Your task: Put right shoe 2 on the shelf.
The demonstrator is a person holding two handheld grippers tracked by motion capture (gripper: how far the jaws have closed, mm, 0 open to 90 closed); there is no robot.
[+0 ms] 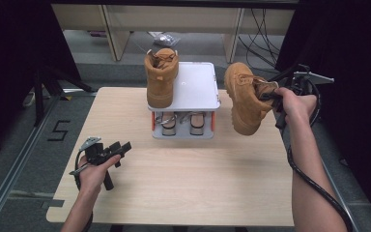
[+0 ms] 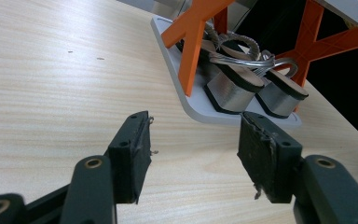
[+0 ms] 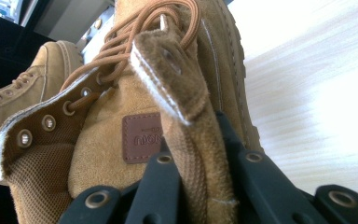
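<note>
Right tool (image 1: pixel 269 93): I have it clamped on the collar of the tan boot (image 1: pixel 244 99), which hangs toe-down off the desk (image 1: pixel 183 188) at three o'clock of the rack (image 1: pixel 200 82).
Left tool (image 1: pixel 121 149): jaws apart, idle near the desk's eight o'clock edge.
Placement: I should level the sole first, then lower it onto the rack's bare top beside the other boot (image 1: pixel 161 77).
Risk: the collar is soft, so I keep my grip firm.

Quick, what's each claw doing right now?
Left gripper: open, holding nothing.
Right gripper: shut on the tan boot, held in the air.

Lab: railed floor (image 1: pixel 9 169), loose cables (image 1: pixel 263 34)
</note>
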